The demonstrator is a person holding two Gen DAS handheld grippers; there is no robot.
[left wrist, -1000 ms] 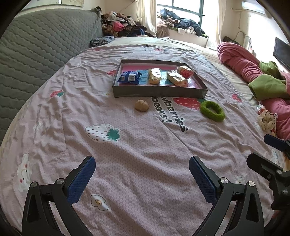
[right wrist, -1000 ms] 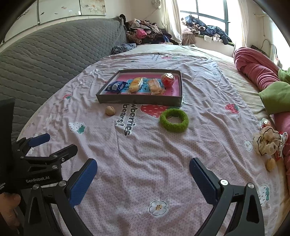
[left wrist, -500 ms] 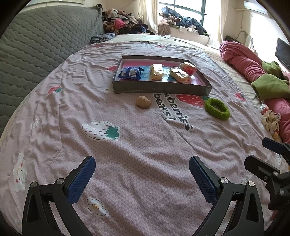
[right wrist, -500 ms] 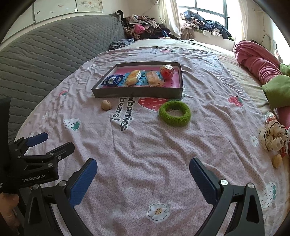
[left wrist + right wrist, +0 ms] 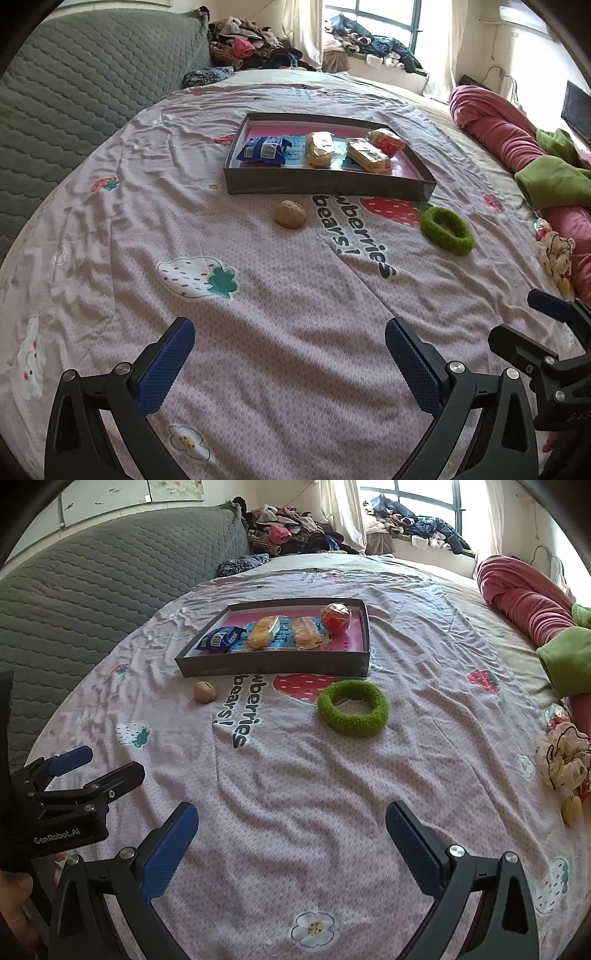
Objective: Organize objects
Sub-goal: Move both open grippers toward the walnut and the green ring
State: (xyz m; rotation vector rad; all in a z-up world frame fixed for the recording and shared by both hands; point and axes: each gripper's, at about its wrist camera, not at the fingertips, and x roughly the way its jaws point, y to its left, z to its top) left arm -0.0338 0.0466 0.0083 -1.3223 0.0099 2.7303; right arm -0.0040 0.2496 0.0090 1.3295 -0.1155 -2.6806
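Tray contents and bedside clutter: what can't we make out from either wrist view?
- Blue packet: label too small to read, both views.
- Tray floor: print partly covered by the snacks.
- Cream item at right edge: distorted by the fisheye, identity unclear.
- Small tan object nearby: too small to identify.
- Right gripper handle: cut off by the bottom edge.

The bed (image 5: 295, 794) carries a pink strawberry-print sheet (image 5: 424, 701). Directly on it: a shallow tray (image 5: 273, 666) at centre far, a walnut (image 5: 204, 692) just near its left corner, a green ring (image 5: 352, 708) to the right.

Walnut (image 5: 290, 213) just beside tray (image 5: 325, 184)
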